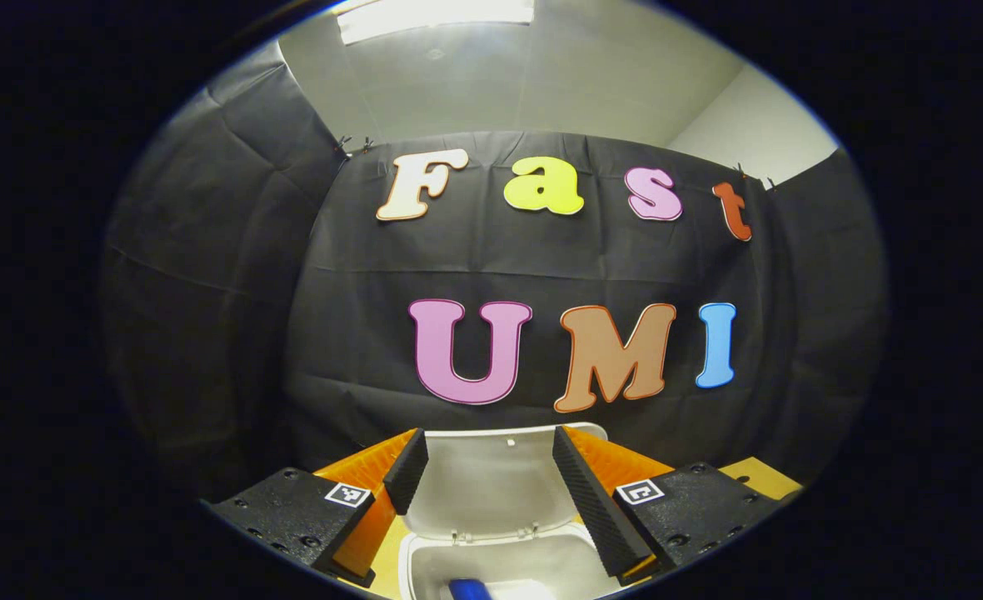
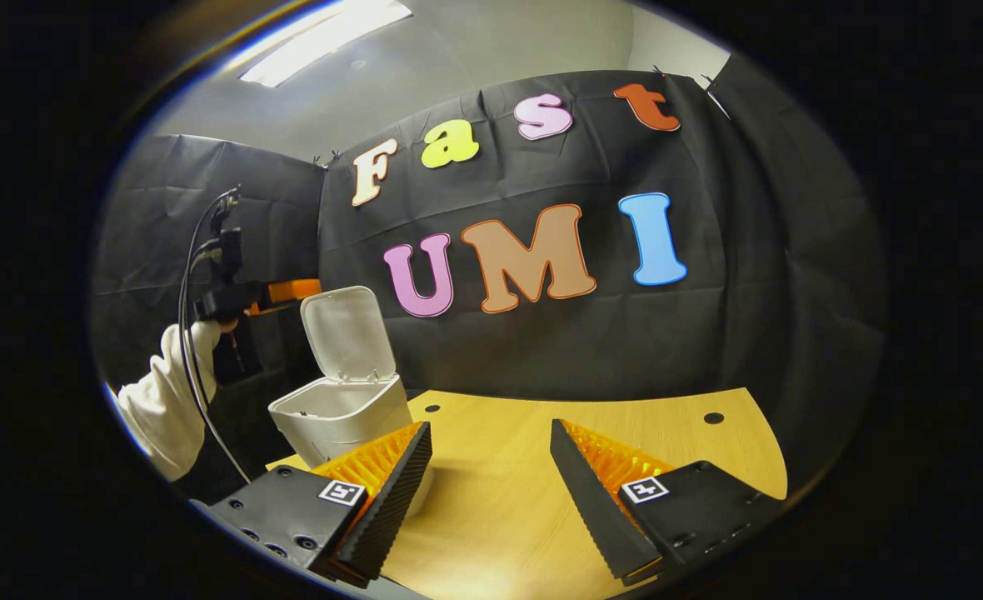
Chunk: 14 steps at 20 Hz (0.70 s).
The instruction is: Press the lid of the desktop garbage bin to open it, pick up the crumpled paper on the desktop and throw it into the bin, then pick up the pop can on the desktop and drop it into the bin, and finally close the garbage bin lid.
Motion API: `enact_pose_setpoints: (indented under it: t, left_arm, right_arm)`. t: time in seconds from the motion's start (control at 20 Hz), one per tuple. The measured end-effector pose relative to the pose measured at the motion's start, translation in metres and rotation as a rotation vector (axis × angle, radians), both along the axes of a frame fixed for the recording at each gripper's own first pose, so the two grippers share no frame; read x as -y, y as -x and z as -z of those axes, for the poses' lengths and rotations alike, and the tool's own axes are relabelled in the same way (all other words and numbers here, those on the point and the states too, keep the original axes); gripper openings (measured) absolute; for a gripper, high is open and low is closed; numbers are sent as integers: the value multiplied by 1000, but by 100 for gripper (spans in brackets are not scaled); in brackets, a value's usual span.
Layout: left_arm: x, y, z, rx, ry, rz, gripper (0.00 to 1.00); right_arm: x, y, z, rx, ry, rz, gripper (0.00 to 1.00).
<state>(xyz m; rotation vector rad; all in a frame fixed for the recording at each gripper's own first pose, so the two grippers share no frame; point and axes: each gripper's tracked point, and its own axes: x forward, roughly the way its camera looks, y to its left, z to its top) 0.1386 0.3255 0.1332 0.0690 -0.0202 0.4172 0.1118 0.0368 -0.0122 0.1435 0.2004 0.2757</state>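
The left hand-held gripper [image 1: 490, 492] is hovering wide and empty above the small white plastic bin [image 1: 491, 567], whose hinged lid [image 1: 487, 475] is standing upright; something blue [image 1: 475, 590], probably the pop can, is lying inside. The right hand-held gripper [image 2: 491, 483] is waiting wide over the pale wooden worktop [image 2: 666, 433]. Closing appears to be what remains: reaching behind the lid's top edge and tipping it forward gently, without shoving the light bin.

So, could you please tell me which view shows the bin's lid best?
The right gripper view: the whole lid stands open above the bin. The left gripper view shows its underside close up, partly behind the tool's fingers.
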Motion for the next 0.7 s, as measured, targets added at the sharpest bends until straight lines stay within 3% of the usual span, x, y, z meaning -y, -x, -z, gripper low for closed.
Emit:
enact_pose_setpoints:
  t: [0.45,0.6,0.7]
  left_arm:
    - [-32,-61,4,-148,53,-4,91]
    - [-31,-62,28,-212,97,11,93]
    - [-27,-59,24,-183,75,23,94]
  right_arm:
    - [2,15,16,-40,9,24,95]
    - [-1,19,19,-49,23,22,95]
    - [-3,20,21,-52,28,21,95]
